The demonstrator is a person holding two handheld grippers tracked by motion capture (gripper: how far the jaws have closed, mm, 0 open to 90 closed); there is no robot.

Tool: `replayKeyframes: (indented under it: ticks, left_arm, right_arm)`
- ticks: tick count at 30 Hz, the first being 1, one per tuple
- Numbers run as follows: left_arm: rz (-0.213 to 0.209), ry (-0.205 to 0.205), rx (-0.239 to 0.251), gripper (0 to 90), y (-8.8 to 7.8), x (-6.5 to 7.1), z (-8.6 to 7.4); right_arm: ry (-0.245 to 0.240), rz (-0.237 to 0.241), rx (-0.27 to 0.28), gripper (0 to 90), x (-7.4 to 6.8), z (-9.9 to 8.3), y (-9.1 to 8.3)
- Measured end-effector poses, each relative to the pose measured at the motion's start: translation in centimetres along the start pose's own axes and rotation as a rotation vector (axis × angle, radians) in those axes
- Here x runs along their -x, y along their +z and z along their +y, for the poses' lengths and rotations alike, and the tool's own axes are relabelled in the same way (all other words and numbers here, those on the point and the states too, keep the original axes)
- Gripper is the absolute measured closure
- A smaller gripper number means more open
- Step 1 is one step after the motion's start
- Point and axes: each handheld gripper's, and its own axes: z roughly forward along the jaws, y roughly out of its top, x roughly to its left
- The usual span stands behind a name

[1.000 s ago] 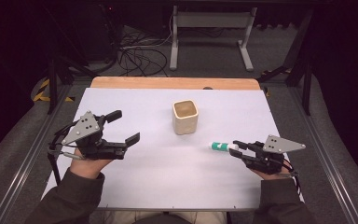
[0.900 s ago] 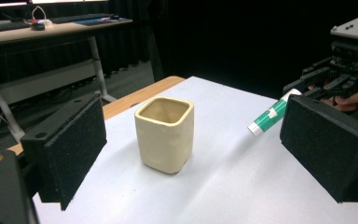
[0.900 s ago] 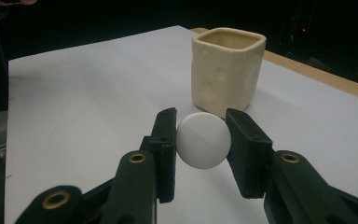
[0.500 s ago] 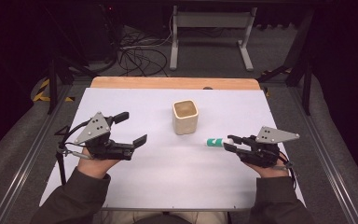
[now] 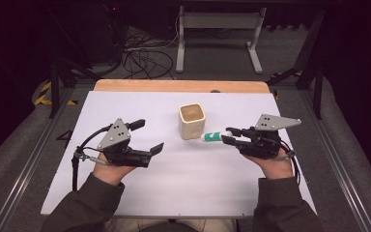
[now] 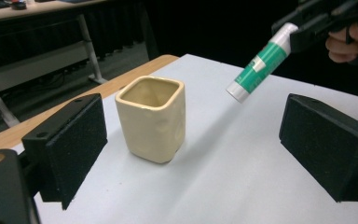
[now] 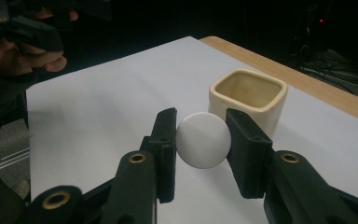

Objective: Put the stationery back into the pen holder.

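High view: right gripper (image 5: pixel 228 136) clamped on a green-and-white glue stick (image 5: pixel 212 137), lifted off the table (image 5: pixel 125 111), tip just beside the cream square cup (image 5: pixel 192 121). Left gripper (image 5: pixel 149 137) hovering well to the cup's left, fingers spread wide, nothing between them.

Left gripper view: cup (image 6: pixel 153 119) framed between two open pads, glue stick (image 6: pixel 259 62) tilted down, above and beside the rim.

Right gripper view: round white end of the glue stick (image 7: pixel 203 139) pinched tight between both fingers (image 7: pixel 166 140), cup (image 7: pixel 248 100) right behind.

Risk: stick tip clipping the rim and tipping the unsteadied cup, or the smooth tube slipping from the pinch.
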Motion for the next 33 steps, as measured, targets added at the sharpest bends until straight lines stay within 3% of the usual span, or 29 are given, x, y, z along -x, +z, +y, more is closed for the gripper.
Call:
replayKeyframes:
  ticks: [12, 17, 33]
  left_arm:
    - [0.014, 0.024, -0.041, 10.7, 2.0, 0.8, -0.6]
    - [-0.002, 0.035, -0.064, 13.8, 3.1, 1.6, -1.0]
    - [-0.016, 0.143, -0.122, 23.6, 6.3, 4.0, -0.6]
  right_arm:
    - [-0.008, 0.060, 0.000, 65.8, -0.3, 2.8, 1.5]
    - [-0.011, 0.069, -0.011, 65.8, -0.2, 2.8, 1.7]
    - [0.007, 0.080, -0.033, 65.8, 0.0, 2.3, 1.7]
